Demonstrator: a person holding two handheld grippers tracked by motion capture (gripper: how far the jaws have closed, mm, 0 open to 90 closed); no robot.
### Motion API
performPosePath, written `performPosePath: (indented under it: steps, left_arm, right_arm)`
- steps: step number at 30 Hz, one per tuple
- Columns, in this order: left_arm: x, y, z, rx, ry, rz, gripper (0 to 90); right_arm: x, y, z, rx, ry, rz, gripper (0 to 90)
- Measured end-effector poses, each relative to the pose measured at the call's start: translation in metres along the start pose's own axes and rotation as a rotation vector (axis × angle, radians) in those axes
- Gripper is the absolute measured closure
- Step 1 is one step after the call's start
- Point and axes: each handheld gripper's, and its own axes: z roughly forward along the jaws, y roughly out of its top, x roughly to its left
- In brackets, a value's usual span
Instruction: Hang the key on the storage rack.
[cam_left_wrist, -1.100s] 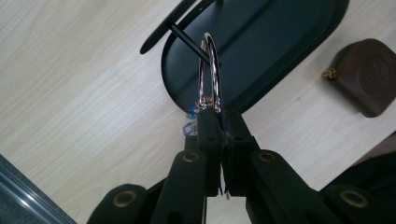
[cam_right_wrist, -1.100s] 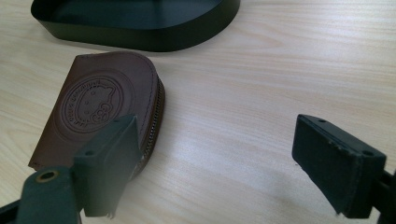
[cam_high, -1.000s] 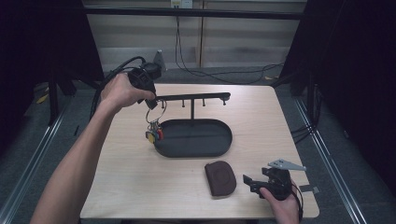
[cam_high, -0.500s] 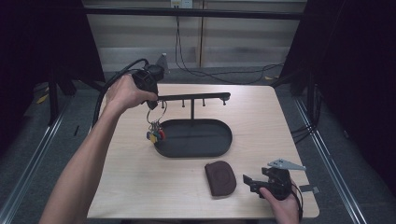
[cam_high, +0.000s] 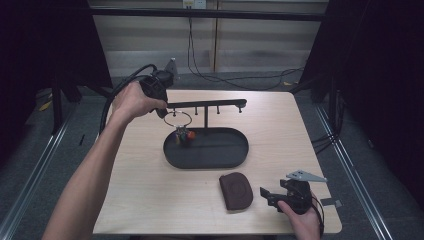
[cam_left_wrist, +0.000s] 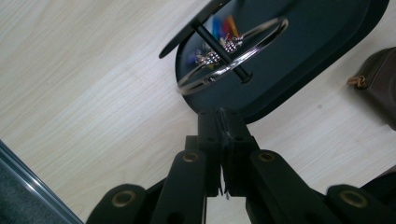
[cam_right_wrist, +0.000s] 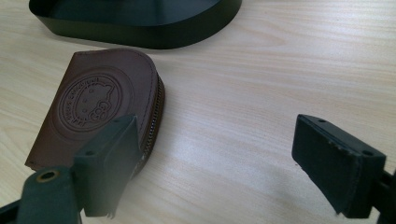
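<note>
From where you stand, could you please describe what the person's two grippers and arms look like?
Both are black. The left gripper has linked arms with brass-coloured pivot rivets and a thick black cable. The right gripper has blocky pads and a grey three-cornered plate on top. Both forearms are bare, no sleeves visible.

On the tabletop an oval tray sits near the middle, slightly toward the far side. A post rises from the tray's far edge and carries a crossbar that runs left to right above it. A key ring hangs from a peg at the bar's left end — its keys dangle down over the tray's left end. The left gripper is at the bar's left tip, just beside the ring. In front of the tray, to the right, lies a pouch flat on the tabletop. The right gripper rests just right of the pouch, near the front right corner — its jaws point toward the pouch.
</note>
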Motion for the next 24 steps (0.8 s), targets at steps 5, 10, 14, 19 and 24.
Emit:
performPosePath:
  steps: [5, 10, 14, 19, 24]
  left_arm:
    - [-0.001, -0.004, 0.001, 0.004, -0.011, 0.013, 85.6]
    - [-0.002, -0.012, 0.001, -0.019, -0.055, 0.007, 81.3]
    - [0.001, -0.021, 0.0, -0.05, -0.109, -0.031, 74.3]
    - [0.005, -0.034, -0.003, -0.109, -0.159, -0.044, 68.0]
    - [0.011, -0.047, -0.002, -0.193, -0.229, -0.07, 55.5]
  right_arm:
    - [0.0, 0.0, 0.0, -0.001, 0.001, 0.001, 14.9]
    - [0.0, 0.001, 0.001, 0.003, 0.004, -0.004, 14.9]
    - [0.001, 0.002, 0.003, 0.005, 0.006, -0.008, 14.9]
    - [0.0, 0.002, 0.002, 0.002, 0.002, -0.004, 14.9]
    - [0.0, 0.002, 0.002, 0.003, 0.003, -0.004, 14.9]
